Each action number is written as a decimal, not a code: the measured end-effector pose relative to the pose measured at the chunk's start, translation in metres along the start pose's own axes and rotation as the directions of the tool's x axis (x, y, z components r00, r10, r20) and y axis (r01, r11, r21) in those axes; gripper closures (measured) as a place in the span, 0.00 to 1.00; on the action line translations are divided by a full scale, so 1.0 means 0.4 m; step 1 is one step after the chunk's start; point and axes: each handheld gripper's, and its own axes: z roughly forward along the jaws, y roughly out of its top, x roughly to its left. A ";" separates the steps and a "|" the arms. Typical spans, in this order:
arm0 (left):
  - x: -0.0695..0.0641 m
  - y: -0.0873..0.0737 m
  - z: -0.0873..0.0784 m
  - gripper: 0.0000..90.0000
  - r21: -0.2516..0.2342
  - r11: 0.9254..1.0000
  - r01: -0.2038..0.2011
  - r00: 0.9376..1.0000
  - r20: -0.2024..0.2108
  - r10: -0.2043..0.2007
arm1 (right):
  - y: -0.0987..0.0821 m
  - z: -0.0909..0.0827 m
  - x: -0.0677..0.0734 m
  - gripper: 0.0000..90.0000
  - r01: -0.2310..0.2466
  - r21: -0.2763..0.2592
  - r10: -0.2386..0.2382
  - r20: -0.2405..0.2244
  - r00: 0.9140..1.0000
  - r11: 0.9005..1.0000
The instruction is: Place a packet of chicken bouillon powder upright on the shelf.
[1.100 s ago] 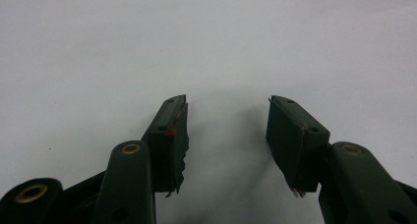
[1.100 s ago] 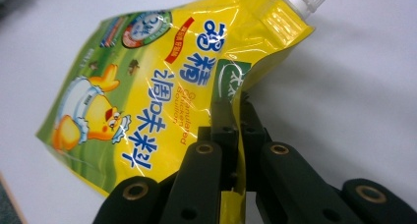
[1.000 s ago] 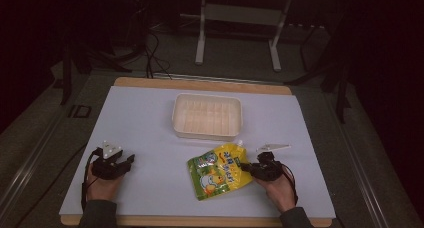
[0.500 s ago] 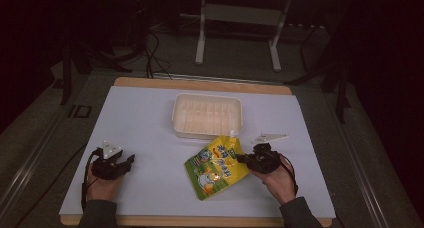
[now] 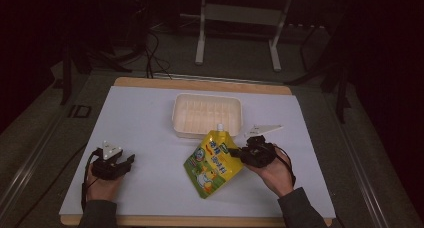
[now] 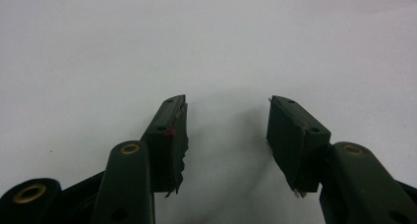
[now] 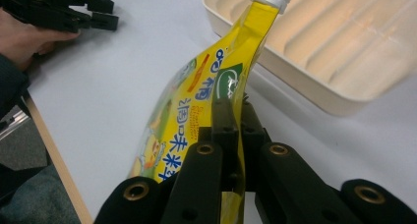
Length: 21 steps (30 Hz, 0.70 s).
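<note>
Nearest us, our left gripper (image 5: 116,164) rests on the white tabletop (image 5: 150,123), fingers (image 6: 172,135) apart around nothing. Our right gripper (image 5: 239,152) has its fingers clamped on the yellow pouch's (image 5: 214,162) edge, lifting it just before the cream tray (image 5: 207,114).

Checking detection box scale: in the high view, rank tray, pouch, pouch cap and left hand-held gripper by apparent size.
1. tray
2. pouch
3. left hand-held gripper
4. pouch cap
The pouch is lifted toward the camera, so it may look slightly larger than it is.
</note>
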 end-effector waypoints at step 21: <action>0.001 -0.001 -0.004 0.55 -0.014 1.000 0.004 1.000 -0.003 -0.004 | 0.092 0.010 0.090 1.00 0.081 -0.020 -0.083 -0.103 0.991 0.996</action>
